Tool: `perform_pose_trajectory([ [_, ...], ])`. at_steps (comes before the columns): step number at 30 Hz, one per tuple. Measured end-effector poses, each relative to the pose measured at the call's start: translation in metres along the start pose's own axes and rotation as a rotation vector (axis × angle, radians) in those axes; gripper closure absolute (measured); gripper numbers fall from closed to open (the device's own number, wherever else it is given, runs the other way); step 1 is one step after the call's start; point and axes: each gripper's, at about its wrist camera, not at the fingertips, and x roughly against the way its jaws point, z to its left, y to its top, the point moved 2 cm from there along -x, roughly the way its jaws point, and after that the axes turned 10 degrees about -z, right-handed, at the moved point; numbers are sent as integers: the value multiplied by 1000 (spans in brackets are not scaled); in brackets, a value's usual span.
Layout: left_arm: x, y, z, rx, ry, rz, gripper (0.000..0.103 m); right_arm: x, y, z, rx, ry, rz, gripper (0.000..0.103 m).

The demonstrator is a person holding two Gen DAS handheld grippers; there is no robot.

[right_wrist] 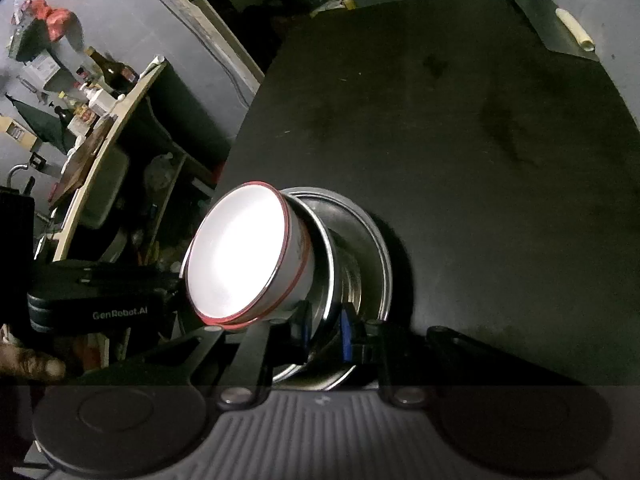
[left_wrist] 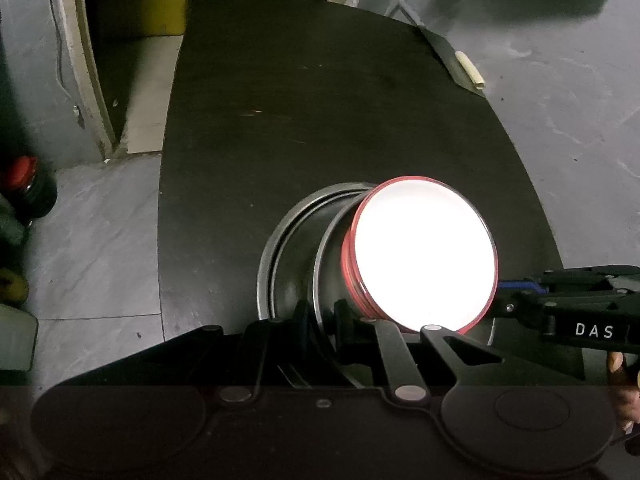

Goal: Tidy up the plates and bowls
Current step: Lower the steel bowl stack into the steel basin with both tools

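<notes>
Now, stack: we see a white bowl with a red rim (left_wrist: 424, 252) nested in steel plates (left_wrist: 288, 248), the whole pile tipped on edge and carried above the dark desk (left_wrist: 320, 100).
Left gripper: our left gripper (left_wrist: 320, 316) has its fingers drawn narrow, pinching the thin rim of a steel plate at the near side of the stack.
Right gripper: our right gripper (right_wrist: 324, 332) is likewise nearly closed, its blue-padded fingers (right_wrist: 345, 332) clamped on the rim of a steel plate.
Other views: each wrist view shows the other gripper reaching in from the side, close beside the bowl; whether it touches the bowl we cannot tell.
Where it is: the stack hangs near the desk's near edge; the desk's middle and far edge are bare, apart from a flat dark tool with a pale handle (left_wrist: 472, 70) at the far right corner.
Done: we judge the gathering finished, since bowl and plates already sit together as one pile.
Left: we still have to set the stack down flat and release both rims.
</notes>
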Motion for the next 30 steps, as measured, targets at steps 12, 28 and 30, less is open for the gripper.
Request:
perform_pose_trajectory([
  [12, -1, 0, -1, -2, 22, -13, 92, -11, 2, -4, -26, -11, 16, 86],
  [28, 4, -1, 1, 29, 55, -26, 89, -7, -4, -10, -64, -8, -34, 79],
  [30, 6, -2, 0, 29, 69, -33, 89, -5, -5, -9, -58, -12, -43, 76],
])
